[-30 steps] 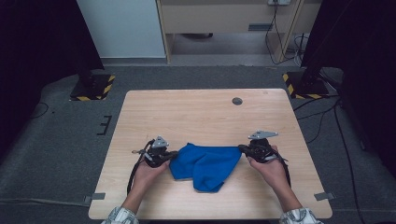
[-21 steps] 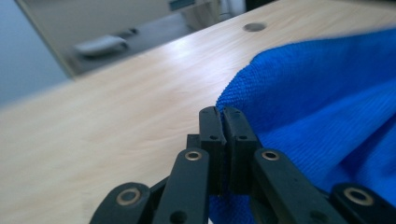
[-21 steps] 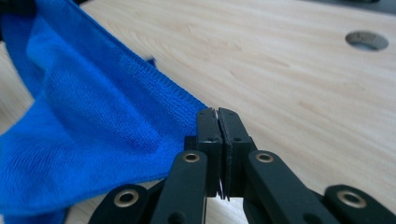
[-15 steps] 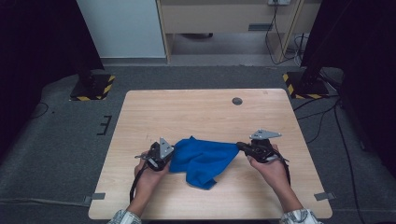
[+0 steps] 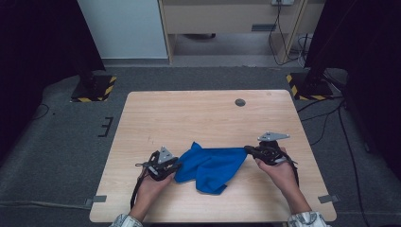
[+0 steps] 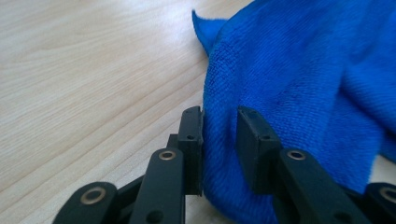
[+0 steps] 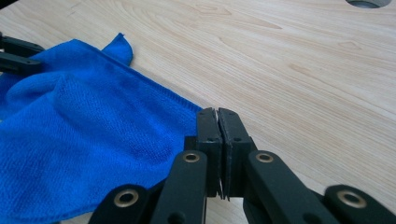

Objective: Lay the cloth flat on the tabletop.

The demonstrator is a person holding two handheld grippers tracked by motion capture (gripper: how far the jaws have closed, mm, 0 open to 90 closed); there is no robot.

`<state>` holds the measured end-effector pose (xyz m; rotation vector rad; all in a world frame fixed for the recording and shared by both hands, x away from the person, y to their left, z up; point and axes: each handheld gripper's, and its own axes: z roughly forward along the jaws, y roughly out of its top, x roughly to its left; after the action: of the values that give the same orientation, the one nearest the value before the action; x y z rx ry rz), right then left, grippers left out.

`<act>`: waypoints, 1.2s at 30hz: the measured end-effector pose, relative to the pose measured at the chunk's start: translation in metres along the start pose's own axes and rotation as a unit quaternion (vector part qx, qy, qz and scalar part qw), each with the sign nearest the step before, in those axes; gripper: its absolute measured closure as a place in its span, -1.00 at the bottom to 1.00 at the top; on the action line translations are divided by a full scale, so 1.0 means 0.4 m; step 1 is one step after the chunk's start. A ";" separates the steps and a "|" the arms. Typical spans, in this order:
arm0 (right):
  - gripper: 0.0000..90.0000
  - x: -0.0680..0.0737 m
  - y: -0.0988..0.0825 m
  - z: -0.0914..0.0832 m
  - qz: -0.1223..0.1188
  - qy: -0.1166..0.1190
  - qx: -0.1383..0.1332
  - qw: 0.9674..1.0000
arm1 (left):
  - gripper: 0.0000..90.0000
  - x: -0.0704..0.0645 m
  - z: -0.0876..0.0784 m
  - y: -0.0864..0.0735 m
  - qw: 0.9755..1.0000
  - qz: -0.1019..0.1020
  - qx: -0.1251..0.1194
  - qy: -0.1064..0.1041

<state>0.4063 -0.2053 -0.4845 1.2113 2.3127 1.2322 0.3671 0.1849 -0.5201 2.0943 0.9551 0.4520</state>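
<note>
One blue cloth lies crumpled on the counter, toward its 6 o'clock edge, between two hand-held grippers. The left hand-held gripper, at the cloth's 9 o'clock side, has just been opening; its jaws stand apart around a fold. The right hand-held gripper, at 3 o'clock, pinches the cloth's corner. Both forearms reach in from 6 o'clock.

The blue cloth is lying bunched between the left gripper and right gripper, blocking the direct path between them. Beyond the cloth, bare surface is stretching to the small round hole, leaving open passage.
</note>
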 end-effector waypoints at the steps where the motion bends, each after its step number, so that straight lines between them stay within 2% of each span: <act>1: 0.97 -0.002 -0.001 -0.002 0.000 0.001 -0.002 1.000 | 0.57 0.001 -0.006 0.004 1.000 -0.004 -0.010 -0.002; 4: 0.97 -0.004 -0.003 -0.005 0.000 0.002 -0.003 1.000 | 0.44 0.003 -0.023 0.018 0.999 -0.015 -0.036 -0.003; 5: 0.97 -0.004 -0.002 -0.004 -0.001 0.001 -0.004 1.000 | 0.44 0.008 -0.030 0.028 0.999 -0.014 -0.049 0.000; 7: 0.97 -0.002 -0.001 -0.002 -0.003 0.001 -0.002 1.000 | 0.44 0.016 -0.034 0.038 0.998 -0.010 -0.057 0.006; 9: 0.97 -0.001 -0.001 -0.002 -0.005 0.001 -0.002 1.000 | 0.47 0.032 -0.033 0.047 0.997 -0.022 -0.070 0.006; 11: 0.97 -0.002 -0.001 -0.002 -0.005 -0.001 -0.002 1.000 | 0.48 0.043 -0.018 0.054 0.997 -0.035 -0.068 0.005; 13: 0.97 -0.003 -0.001 -0.002 -0.006 -0.001 -0.002 1.000 | 0.49 0.050 0.003 0.058 0.998 -0.031 -0.057 0.015; 15: 0.97 -0.004 -0.001 -0.002 -0.006 -0.002 -0.003 1.000 | 0.51 0.058 0.027 0.057 0.998 -0.035 -0.048 0.016; 16: 0.97 -0.004 -0.001 -0.002 -0.006 -0.002 -0.003 1.000 | 0.52 0.065 0.038 0.055 0.998 -0.041 -0.040 0.015; 17: 0.97 -0.005 -0.001 -0.002 -0.005 -0.001 -0.003 1.000 | 0.52 0.070 0.048 0.052 0.997 -0.059 -0.038 0.010; 18: 0.97 -0.005 -0.001 -0.001 -0.006 -0.002 -0.003 1.000 | 0.53 0.075 0.058 0.050 0.997 -0.068 -0.032 0.003; 21: 0.97 -0.006 -0.001 -0.004 -0.003 -0.001 -0.003 1.000 | 0.54 0.077 0.068 0.044 0.998 -0.058 -0.011 0.001; 25: 0.97 -0.010 0.000 -0.006 -0.005 -0.003 -0.005 1.000 | 0.49 0.075 0.071 0.041 0.997 -0.069 -0.017 -0.031; 30: 0.97 -0.008 0.001 -0.008 -0.003 -0.003 -0.007 1.000 | 0.46 0.068 0.064 0.047 0.995 -0.078 -0.042 -0.044; 32: 0.97 -0.009 0.001 -0.008 -0.003 -0.003 -0.006 1.000 | 0.45 0.063 0.058 0.053 0.995 -0.075 -0.051 -0.048; 33: 0.97 -0.009 0.001 -0.007 -0.004 -0.004 -0.005 1.000 | 0.44 0.063 0.055 0.056 0.995 -0.069 -0.053 -0.048; 35: 0.97 -0.009 0.001 -0.006 -0.005 -0.004 -0.004 1.000 | 0.44 0.062 0.056 0.058 0.994 -0.073 -0.055 -0.051; 36: 0.97 -0.009 0.001 -0.007 -0.005 -0.003 -0.004 1.000 | 0.43 0.064 0.059 0.055 0.995 -0.071 -0.047 -0.053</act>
<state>0.4071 -0.2094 -0.4831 1.1969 2.3041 1.2309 0.4082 0.1829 -0.5181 1.9316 0.9927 0.3048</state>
